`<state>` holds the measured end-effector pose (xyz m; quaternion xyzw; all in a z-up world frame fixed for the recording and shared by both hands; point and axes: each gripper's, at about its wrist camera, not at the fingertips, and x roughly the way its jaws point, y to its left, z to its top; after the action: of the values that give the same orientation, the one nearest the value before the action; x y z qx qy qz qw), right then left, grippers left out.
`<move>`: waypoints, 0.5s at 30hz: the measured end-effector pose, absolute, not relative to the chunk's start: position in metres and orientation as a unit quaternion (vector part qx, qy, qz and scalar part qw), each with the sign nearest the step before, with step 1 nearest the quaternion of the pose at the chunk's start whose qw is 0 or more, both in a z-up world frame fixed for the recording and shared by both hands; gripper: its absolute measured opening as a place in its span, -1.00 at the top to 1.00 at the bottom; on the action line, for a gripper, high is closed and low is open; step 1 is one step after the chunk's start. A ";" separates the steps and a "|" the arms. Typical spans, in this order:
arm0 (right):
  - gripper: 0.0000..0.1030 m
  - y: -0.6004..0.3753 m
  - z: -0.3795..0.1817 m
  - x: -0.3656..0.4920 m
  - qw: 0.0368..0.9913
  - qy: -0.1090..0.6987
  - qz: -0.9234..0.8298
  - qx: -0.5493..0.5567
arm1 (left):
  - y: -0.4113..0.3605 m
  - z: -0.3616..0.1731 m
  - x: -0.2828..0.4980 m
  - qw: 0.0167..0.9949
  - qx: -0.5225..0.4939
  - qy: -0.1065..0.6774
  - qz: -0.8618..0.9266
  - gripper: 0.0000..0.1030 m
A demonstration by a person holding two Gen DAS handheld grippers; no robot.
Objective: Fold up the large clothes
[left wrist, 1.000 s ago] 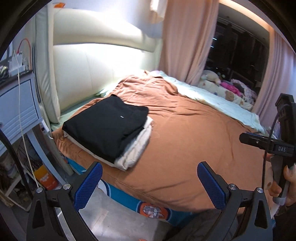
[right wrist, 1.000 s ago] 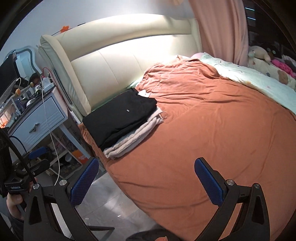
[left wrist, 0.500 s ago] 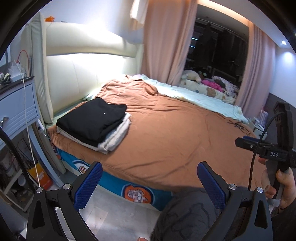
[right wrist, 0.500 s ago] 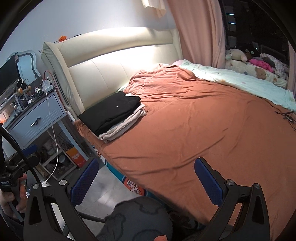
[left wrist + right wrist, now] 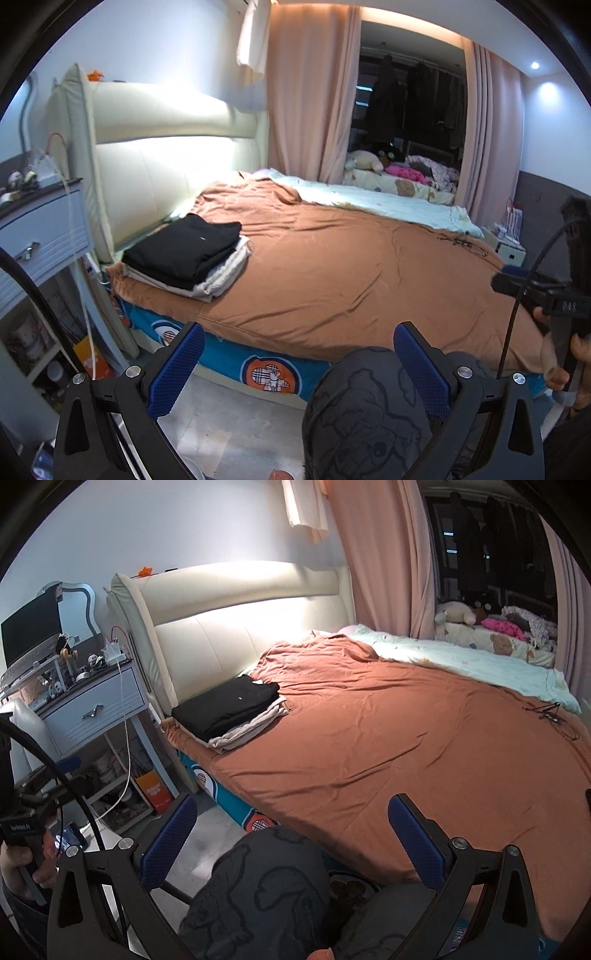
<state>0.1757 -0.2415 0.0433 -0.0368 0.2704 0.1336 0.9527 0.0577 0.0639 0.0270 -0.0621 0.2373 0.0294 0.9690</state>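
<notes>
Both your grippers hang off the bed's near edge, left gripper (image 5: 299, 363) and right gripper (image 5: 291, 838), jaws spread wide and holding nothing. The folded black garment (image 5: 227, 707) tops a pale folded one (image 5: 251, 727) at the bed's (image 5: 388, 738) headboard-side corner. Expect soft, limp, light cloth that sags; pinch it at corners or a folded edge. No container for clothes shows.
</notes>
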 end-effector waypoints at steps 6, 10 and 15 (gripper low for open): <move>-1.00 -0.252 0.030 0.144 0.962 0.246 0.105 -0.045 | 0.050 0.024 0.032 0.977 -0.049 0.205 0.034 -0.99; -1.00 -0.257 0.026 0.129 0.966 0.236 0.104 -0.025 | 0.042 0.020 0.028 0.978 -0.047 0.200 0.029 -0.99; -1.00 -0.253 0.015 0.123 0.964 0.246 0.102 -0.021 | 0.038 0.018 0.027 0.977 -0.048 0.207 0.018 -0.99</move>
<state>0.1231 -0.2532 0.0152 -0.0210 0.2457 0.1022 0.9637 0.0273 0.0383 0.0180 -0.0481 0.2069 0.0182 0.9770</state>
